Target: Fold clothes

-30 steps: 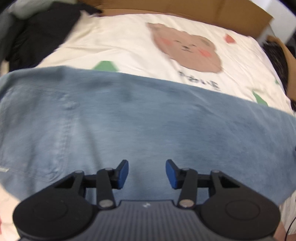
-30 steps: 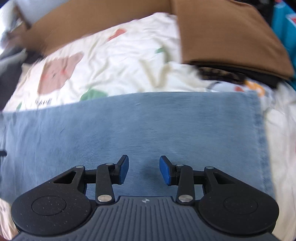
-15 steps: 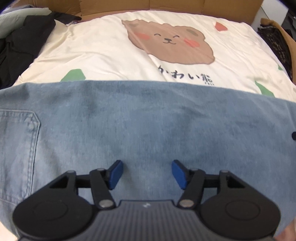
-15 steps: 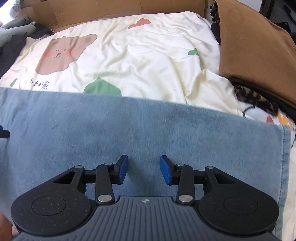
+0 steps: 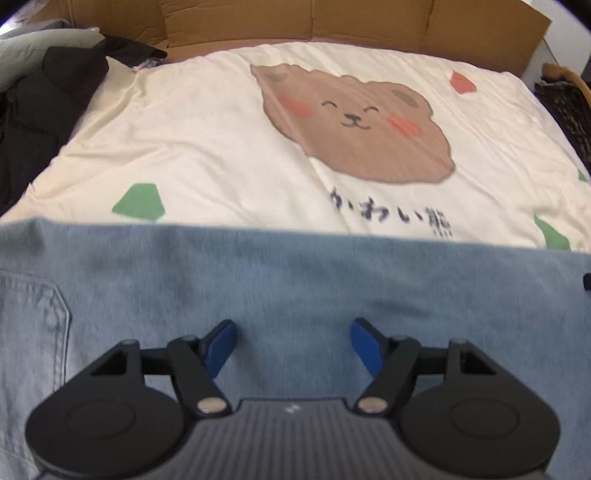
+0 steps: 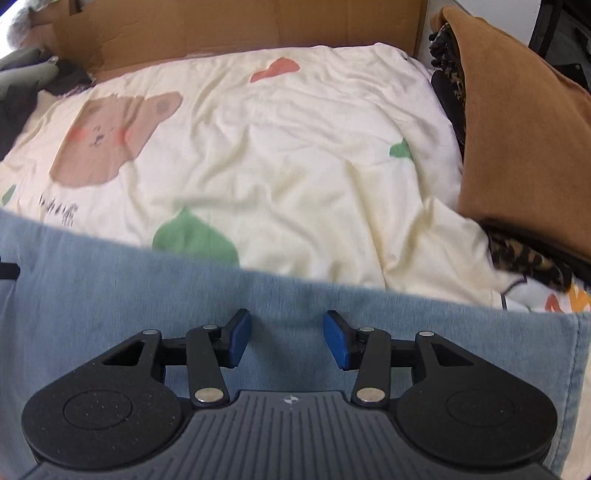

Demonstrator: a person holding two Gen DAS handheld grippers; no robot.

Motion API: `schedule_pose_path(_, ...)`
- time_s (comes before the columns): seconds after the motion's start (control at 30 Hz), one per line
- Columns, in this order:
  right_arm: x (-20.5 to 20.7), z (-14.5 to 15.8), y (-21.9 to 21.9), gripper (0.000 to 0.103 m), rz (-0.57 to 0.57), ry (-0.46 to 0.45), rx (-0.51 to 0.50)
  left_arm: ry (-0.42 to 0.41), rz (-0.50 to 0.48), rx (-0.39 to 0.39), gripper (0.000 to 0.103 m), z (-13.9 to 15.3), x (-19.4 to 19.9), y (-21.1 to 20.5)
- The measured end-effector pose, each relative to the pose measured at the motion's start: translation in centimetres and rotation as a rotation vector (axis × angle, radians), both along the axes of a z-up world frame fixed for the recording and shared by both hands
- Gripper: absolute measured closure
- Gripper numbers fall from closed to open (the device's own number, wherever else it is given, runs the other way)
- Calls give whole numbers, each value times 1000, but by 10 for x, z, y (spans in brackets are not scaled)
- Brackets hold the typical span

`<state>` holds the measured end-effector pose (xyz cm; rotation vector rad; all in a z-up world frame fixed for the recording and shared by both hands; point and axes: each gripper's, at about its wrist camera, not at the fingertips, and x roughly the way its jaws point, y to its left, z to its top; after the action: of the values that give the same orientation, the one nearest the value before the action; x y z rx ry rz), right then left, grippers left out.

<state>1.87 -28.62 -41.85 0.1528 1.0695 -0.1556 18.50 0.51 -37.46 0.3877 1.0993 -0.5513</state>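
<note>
Light blue jeans (image 5: 295,280) lie flat across the near side of the bed, with a back pocket (image 5: 33,325) at the left; they also show in the right wrist view (image 6: 147,288), hem edge at the right (image 6: 578,354). My left gripper (image 5: 293,345) is open and empty above the denim. My right gripper (image 6: 287,338) is open and empty above the leg part of the jeans.
A cream duvet with a brown bear print (image 5: 354,122) covers the bed. Dark clothes (image 5: 44,99) are piled at the left. A brown cushion (image 6: 524,140) on leopard-print fabric (image 6: 524,258) lies at the right. Cardboard (image 6: 236,26) stands behind the bed.
Both cameras have pulled back toward the near edge of the jeans, so more duvet shows. The left jaws have opened wider. The jeans lie as before.
</note>
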Motion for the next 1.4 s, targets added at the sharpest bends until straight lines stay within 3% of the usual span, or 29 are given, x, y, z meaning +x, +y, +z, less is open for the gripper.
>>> schedule_pose_path(0.07,4,1,0,51,5,12,1,-12,3,0,40,4,6,-5)
schedule_pose_path(0.13,5,5,-1,52,6,10,7,-21,17,-8,58,9,13,-6)
schedule_pose_path(0.2,4,10,-3,52,4,0,18,-32,44,-13,62,17,22,-1)
schedule_pose_path(0.43,2,27,16,52,53,-49,101,-124,110,28,62,43,52,45)
schedule_pose_path(0.73,4,35,63,52,232,-76,132,-236,352,125,65,67,93,134)
schedule_pose_path(0.77,4,34,65,52,238,-73,138,-250,373,136,67,69,98,143)
schedule_pose_path(0.83,4,33,68,52,246,-67,147,-256,409,160,81,70,108,155)
schedule_pose_path(0.97,5,28,74,52,273,-57,162,-281,489,142,82,76,126,175)
schedule_pose_path(1.17,12,21,77,52,285,-43,163,-273,527,140,82,69,157,194)
schedule_pose_path(1.4,23,23,85,52,330,-58,167,-186,558,141,82,38,188,201)
